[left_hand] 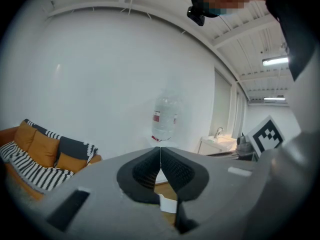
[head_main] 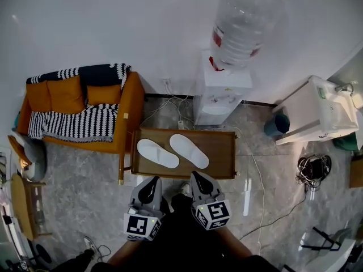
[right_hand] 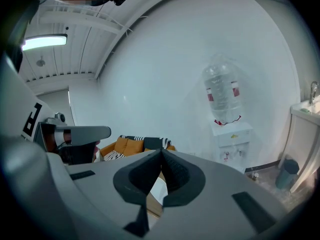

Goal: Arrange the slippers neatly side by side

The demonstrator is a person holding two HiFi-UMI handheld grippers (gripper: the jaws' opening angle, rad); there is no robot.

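Wooden surface [head_main: 224, 152], mid-frame: two slippers [head_main: 157, 153] askew; left claw [head_main: 153, 181] and right claw [head_main: 198, 178] both pressed together, empty; shoving may skid one off.

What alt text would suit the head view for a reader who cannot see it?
Two white slippers lie side by side, both slanted, on a low wooden table. The left gripper and right gripper hover shut and empty by its near edge; an orange sofa stands left, a water dispenser behind.
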